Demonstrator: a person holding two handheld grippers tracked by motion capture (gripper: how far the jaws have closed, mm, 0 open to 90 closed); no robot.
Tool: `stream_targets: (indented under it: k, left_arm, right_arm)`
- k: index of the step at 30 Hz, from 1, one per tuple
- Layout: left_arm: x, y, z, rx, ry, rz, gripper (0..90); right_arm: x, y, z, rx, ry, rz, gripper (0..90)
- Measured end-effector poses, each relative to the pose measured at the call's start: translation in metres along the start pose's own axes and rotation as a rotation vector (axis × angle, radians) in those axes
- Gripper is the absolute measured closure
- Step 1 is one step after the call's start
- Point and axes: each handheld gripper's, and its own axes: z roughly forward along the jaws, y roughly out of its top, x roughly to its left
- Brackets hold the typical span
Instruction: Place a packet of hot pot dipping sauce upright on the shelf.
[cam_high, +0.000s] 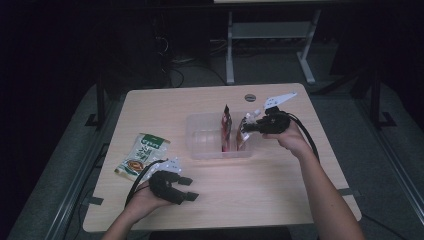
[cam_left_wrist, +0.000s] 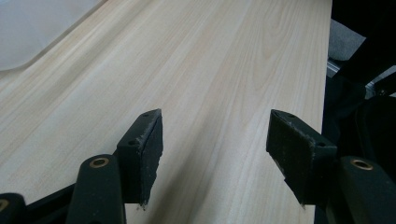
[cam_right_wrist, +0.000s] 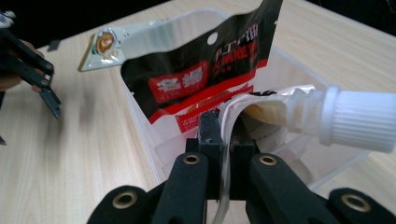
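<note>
While the right gripper (cam_right_wrist: 224, 140) pinches a spouted pouch (cam_right_wrist: 280, 109), a black packet (cam_right_wrist: 205, 70) crowds it.

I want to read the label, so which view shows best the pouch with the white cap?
The right gripper view: the pouch with the white cap is close, pinched in the right gripper. The high view shows it small, at the clear bin.

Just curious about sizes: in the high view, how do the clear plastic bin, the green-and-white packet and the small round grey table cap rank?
1. Clear plastic bin
2. Green-and-white packet
3. Small round grey table cap

No close calls.
</note>
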Motion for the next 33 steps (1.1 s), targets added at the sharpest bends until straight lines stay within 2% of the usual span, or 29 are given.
stream_targets:
  k: [3,6,10,16,20,23,25,32,33]
  left_arm:
    - [0.000,0.000,-0.001,0.005,0.006,0.014,36.0]
    - [0.000,0.000,0.000,0.002,0.005,0.003,36.0]
    - [0.000,-0.001,0.001,0.012,0.006,0.009,36.0]
    - [0.000,0.000,0.001,0.005,0.009,0.010,36.0]
    - [-0.001,0.000,0.002,0.014,0.008,0.015,35.9]
    - [-0.001,0.000,0.002,0.017,0.008,0.020,35.8]
    - [-0.001,-0.001,0.002,0.018,0.010,0.017,35.0]
    - [-0.001,-0.001,0.003,0.025,0.022,0.017,32.9]
    - [-0.001,0.000,0.003,0.026,0.024,0.017,32.5]
  right_arm:
    - [0.001,0.000,0.006,0.006,-0.005,0.006,86.6]
    - [0.001,0.000,0.005,0.008,-0.006,0.005,85.5]
    - [0.001,0.000,0.004,-0.003,-0.003,0.014,82.2]
    - [0.004,0.003,0.000,-0.022,-0.005,0.046,65.7]
    - [0.006,0.004,-0.003,-0.028,-0.039,0.062,52.6]
    - [0.006,0.005,-0.006,-0.032,-0.044,0.072,47.7]
    - [0.009,0.004,-0.009,-0.017,-0.067,0.087,38.0]
    - [0.019,0.002,-0.014,0.018,-0.086,0.072,30.9]
    - [0.025,0.001,-0.015,0.044,-0.112,0.062,29.1]
